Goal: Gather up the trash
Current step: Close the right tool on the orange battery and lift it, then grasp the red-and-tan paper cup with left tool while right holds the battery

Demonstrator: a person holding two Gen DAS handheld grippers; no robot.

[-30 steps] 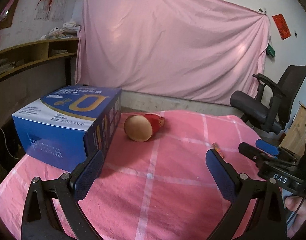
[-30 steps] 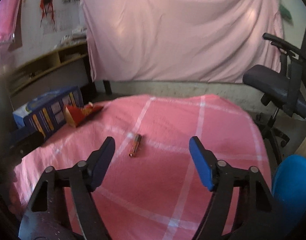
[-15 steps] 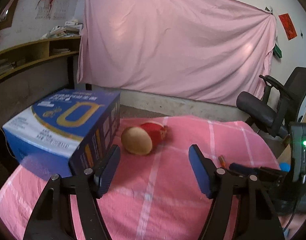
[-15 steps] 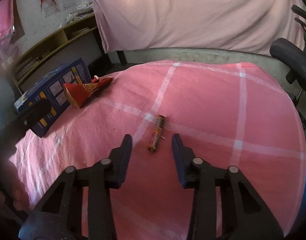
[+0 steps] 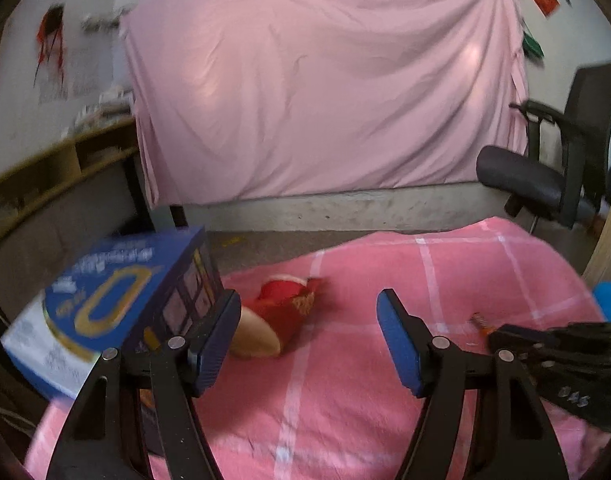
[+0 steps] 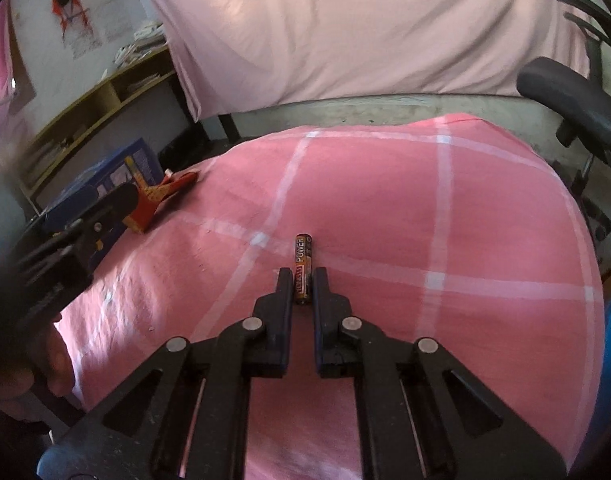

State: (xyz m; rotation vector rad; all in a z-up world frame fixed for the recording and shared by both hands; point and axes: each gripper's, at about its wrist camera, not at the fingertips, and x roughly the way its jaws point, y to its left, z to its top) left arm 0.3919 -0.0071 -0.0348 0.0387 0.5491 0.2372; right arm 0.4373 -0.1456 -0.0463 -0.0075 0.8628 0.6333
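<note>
A small orange and black battery (image 6: 303, 258) lies on the pink checked tablecloth (image 6: 385, 208). My right gripper (image 6: 303, 280) is shut on its near end. The battery's far tip also shows in the left wrist view (image 5: 478, 321), beside the right gripper's black body (image 5: 561, 360). A crushed red paper cup (image 5: 277, 320) lies on its side next to a blue carton (image 5: 105, 312). It also shows in the right wrist view (image 6: 157, 200). My left gripper (image 5: 308, 338) is open and empty, hovering in front of the cup.
The blue carton (image 6: 105, 184) stands at the table's left edge. A black office chair (image 5: 553, 172) stands beyond the table at right. A pink sheet (image 5: 325, 88) hangs on the back wall. Wooden shelves (image 6: 97, 108) run along the left. A blue object (image 5: 609, 300) sits at the right edge.
My right gripper moved forward and down and closed its fingers on the battery. My left gripper swung right and its fingers narrowed a little; it stays open.
</note>
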